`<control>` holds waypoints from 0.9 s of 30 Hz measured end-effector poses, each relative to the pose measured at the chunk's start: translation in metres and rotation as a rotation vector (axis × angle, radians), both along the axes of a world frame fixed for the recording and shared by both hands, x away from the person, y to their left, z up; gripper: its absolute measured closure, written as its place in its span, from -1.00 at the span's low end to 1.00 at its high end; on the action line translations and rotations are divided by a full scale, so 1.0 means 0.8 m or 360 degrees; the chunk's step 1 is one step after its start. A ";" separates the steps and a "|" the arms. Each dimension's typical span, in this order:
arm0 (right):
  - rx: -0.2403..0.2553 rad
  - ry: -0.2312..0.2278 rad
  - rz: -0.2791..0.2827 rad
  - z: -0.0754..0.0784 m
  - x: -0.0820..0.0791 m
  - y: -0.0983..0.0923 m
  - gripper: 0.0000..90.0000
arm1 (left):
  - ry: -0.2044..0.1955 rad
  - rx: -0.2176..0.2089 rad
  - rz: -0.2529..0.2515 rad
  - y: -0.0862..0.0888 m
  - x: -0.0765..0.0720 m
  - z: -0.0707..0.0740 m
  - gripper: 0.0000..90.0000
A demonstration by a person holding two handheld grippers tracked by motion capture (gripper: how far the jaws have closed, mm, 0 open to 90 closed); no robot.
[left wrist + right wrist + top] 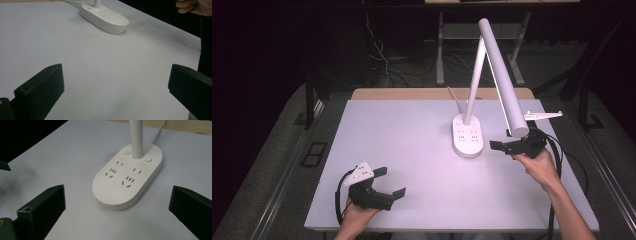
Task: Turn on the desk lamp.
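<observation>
A white desk lamp stands on the white table (412, 150), right of centre. Its oval base (467, 136) carries several sockets and two buttons, and its long tube head (504, 80) slants down toward the right. My right gripper (503, 141) sits just right of the base, pointing at it, jaws wide open and empty. In the right gripper view the base (127, 180) lies ahead of the open jaws, apart from them. My left gripper (391, 182) rests at the front left, open and empty, with the base (105, 16) far ahead in its view.
The lamp's white cord (455, 100) runs from the base to the table's back edge, where a wooden strip (412, 93) shows. A white bracket (542, 115) sticks out beside the lamp head. Dark floor with cables (382, 55) lies behind.
</observation>
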State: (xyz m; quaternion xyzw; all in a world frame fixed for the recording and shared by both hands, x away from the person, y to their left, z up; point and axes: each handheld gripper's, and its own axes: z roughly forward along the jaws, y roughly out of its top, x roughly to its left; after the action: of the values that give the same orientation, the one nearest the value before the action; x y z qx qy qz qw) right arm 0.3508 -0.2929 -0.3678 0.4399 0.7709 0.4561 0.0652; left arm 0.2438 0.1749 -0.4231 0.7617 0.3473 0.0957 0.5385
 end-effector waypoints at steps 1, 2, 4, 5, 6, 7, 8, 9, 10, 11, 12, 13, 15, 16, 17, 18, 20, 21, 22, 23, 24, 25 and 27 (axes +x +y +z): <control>0.0003 -0.0010 0.0004 0.000 -0.004 0.000 -0.99 | 0.0001 0.0000 0.0001 0.000 0.000 0.000 -1.00; 0.0011 -0.0016 0.0007 0.000 -0.009 0.000 -0.99 | 0.0000 0.0000 0.0001 0.000 0.000 0.000 -1.00; 0.0029 -0.0042 0.0022 -0.002 -0.022 0.000 -0.99 | 0.0000 0.0001 0.0002 0.000 0.000 0.000 -1.00; 0.0029 -0.0042 0.0022 -0.002 -0.022 0.000 -0.99 | 0.0000 0.0002 0.0002 0.000 0.000 0.000 -1.00; 0.0031 -0.0039 0.0025 -0.002 -0.026 0.001 -0.99 | 0.0001 0.0001 0.0002 0.000 0.000 0.000 -1.00; 0.0029 -0.0042 0.0031 -0.003 -0.030 0.002 -0.99 | 0.0000 0.0002 0.0002 0.000 0.000 0.000 -1.00; 0.0023 -0.0051 0.0033 -0.004 -0.035 0.002 -0.99 | 0.0000 0.0001 0.0001 0.000 0.000 0.000 -1.00; 0.0017 -0.0058 0.0035 -0.005 -0.039 0.003 -0.99 | 0.0000 0.0002 0.0002 0.000 0.000 0.000 -1.00; 0.0021 -0.0067 0.0038 -0.006 -0.043 0.003 -0.99 | 0.0000 0.0002 0.0002 0.000 0.000 0.000 -1.00; 0.0023 -0.0073 0.0039 -0.008 -0.047 0.003 -0.99 | 0.0000 0.0005 0.0001 0.000 0.000 0.000 -1.00; 0.0024 -0.0080 0.0040 -0.011 -0.051 0.002 -0.99 | 0.0000 0.0006 0.0002 0.001 0.000 0.000 -1.00; 0.0029 -0.0082 0.0044 -0.015 -0.057 0.002 -0.99 | 0.0000 0.0005 0.0002 0.001 0.000 0.000 -1.00; 0.0031 -0.0077 0.0045 -0.020 -0.064 0.002 -0.99 | 0.0000 0.0008 0.0000 0.000 0.000 0.000 -1.00; 0.0032 -0.0077 0.0046 -0.024 -0.068 0.002 -0.99 | -0.0001 0.0010 -0.0001 0.000 0.000 0.000 -1.00; 0.0038 -0.0072 0.0043 -0.026 -0.073 0.002 -0.99 | -0.0001 0.0011 -0.0002 0.000 -0.001 0.000 -1.00; 0.0041 -0.0076 0.0045 -0.029 -0.076 0.002 -0.99 | -0.0001 0.0011 -0.0003 0.000 -0.001 0.000 -1.00; 0.0046 -0.0079 0.0053 -0.032 -0.083 0.001 -0.99 | 0.0001 0.0012 -0.0002 0.000 -0.001 0.000 -1.00; 0.0047 -0.0082 0.0051 -0.033 -0.086 0.001 -0.99 | -0.0003 0.0013 -0.0004 0.000 0.000 0.000 -1.00; 0.0045 -0.0094 0.0049 -0.034 -0.089 0.001 -0.99 | 0.0000 0.0014 -0.0002 0.000 -0.001 0.000 -1.00; 0.0048 -0.0094 0.0046 -0.034 -0.091 0.000 -0.99 | 0.0000 0.0010 0.0000 0.000 -0.001 0.000 -1.00; 0.0056 -0.0096 0.0043 -0.034 -0.094 0.000 -0.99 | -0.0001 0.0016 -0.0004 0.000 -0.001 0.000 -1.00; 0.0059 -0.0109 0.0044 -0.035 -0.096 -0.001 -0.99 | -0.0001 0.0018 -0.0004 0.000 -0.001 0.000 -1.00; 0.0072 -0.0103 0.0036 -0.037 -0.102 0.000 -0.99 | 0.0001 0.0012 -0.0001 0.000 -0.001 0.000 -1.00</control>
State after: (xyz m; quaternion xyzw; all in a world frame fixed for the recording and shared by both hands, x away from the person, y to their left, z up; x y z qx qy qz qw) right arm 0.2691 -0.2930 -0.3973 0.4175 0.7628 0.4881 0.0750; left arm 0.2431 0.1751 -0.4232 0.7638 0.3469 0.0967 0.5356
